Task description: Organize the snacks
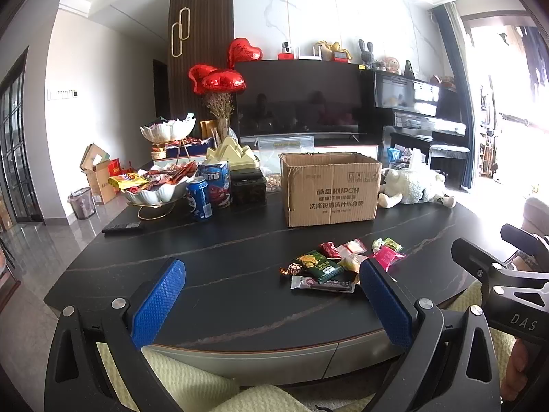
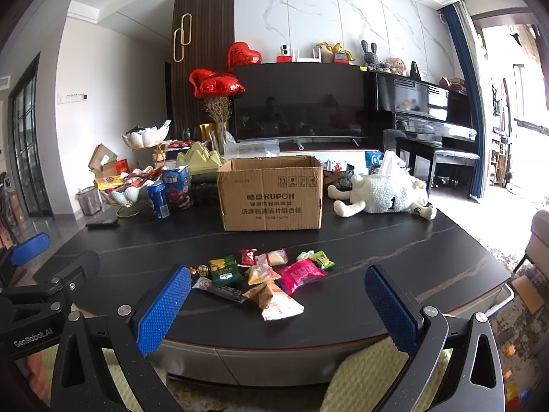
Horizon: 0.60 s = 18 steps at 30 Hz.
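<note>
Several small snack packets (image 2: 267, 276) lie in a loose pile on the black table (image 2: 394, 257), among them a green bag (image 2: 224, 269), a pink bag (image 2: 300, 273) and a pale bag (image 2: 278, 304). The pile also shows in the left wrist view (image 1: 338, 266). An open cardboard box (image 2: 271, 194) stands behind the pile; it also shows in the left wrist view (image 1: 331, 189). My left gripper (image 1: 272, 300) is open and empty, held near the table's front edge, left of the pile. My right gripper (image 2: 278, 307) is open and empty, just in front of the pile.
At the left stand a white bowl of snacks (image 2: 125, 189), a blue can (image 2: 158, 199) and a remote (image 2: 102, 222). A white plush toy (image 2: 381, 194) lies right of the box. A TV (image 2: 298, 103) and piano (image 2: 429, 113) stand behind.
</note>
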### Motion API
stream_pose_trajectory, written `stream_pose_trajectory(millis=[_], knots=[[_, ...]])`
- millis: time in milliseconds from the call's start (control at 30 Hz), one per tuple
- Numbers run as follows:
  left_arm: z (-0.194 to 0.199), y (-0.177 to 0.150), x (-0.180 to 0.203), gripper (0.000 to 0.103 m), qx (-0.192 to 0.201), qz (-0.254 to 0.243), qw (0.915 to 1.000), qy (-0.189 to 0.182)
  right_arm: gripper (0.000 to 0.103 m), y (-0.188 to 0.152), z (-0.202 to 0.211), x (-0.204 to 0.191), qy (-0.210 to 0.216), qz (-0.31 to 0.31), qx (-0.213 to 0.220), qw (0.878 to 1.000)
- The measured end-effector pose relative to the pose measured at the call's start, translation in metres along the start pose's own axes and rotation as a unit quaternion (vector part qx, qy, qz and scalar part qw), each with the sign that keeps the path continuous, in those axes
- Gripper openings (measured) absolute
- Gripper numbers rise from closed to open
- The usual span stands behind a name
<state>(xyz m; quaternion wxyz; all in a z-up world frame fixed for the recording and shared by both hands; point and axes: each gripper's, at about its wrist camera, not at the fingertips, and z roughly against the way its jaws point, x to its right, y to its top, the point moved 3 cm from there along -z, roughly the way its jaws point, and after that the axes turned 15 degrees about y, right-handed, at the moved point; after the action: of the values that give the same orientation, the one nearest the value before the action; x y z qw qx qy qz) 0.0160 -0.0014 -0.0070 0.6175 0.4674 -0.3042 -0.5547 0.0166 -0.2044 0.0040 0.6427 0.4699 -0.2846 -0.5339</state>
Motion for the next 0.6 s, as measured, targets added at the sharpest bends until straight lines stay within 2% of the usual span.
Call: stream_pose_trajectory(millis=[600], knots=[[0.0028, 0.0033, 0.0, 0.103, 0.006, -0.001, 1.0, 0.0, 0.103, 0.0024, 0.0016, -0.0021, 0.0, 0.001, 0.003, 1.0]])
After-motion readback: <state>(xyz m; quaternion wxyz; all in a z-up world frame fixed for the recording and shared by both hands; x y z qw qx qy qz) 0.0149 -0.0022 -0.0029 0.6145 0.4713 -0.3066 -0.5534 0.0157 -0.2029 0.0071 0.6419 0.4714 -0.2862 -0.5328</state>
